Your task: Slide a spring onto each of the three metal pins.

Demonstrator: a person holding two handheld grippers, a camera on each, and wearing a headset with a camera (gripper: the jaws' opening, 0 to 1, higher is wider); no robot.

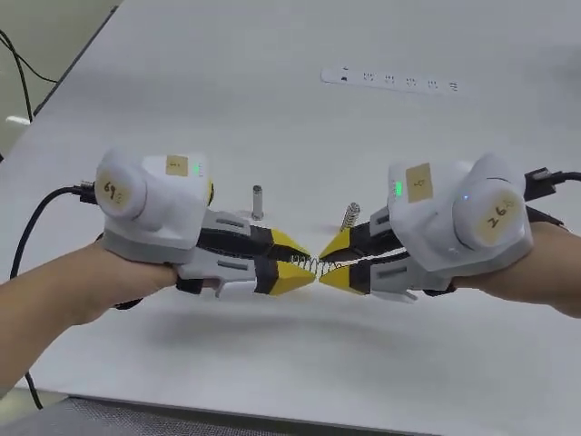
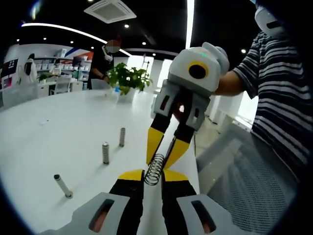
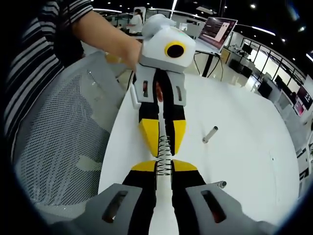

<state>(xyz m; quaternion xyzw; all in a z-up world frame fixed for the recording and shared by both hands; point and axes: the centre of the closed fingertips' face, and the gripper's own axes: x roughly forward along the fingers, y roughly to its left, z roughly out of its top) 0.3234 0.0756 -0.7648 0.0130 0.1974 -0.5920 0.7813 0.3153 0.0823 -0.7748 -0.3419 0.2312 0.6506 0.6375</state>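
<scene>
A short steel spring [image 1: 316, 266] hangs in the air between both grippers, above the white table's near part. My left gripper [image 1: 310, 263] is shut on one end and my right gripper [image 1: 322, 268] is shut on the other, tip to tip. In the left gripper view the spring [image 2: 154, 169] sits between my left gripper's [image 2: 154, 175] yellow tips. In the right gripper view the spring [image 3: 164, 159] runs from my right gripper [image 3: 164, 167] to the left one. On the table behind stand a bare pin [image 1: 257, 202] and a pin wearing a spring [image 1: 350, 216].
The left gripper view has three pins in a row: a bare one [image 2: 62, 186] and two with coils [image 2: 105, 152] [image 2: 122, 137]. A white power strip [image 1: 388, 80] lies at the far side of the table [image 1: 272, 109]. A mesh chair [image 3: 73, 142] stands at the near edge.
</scene>
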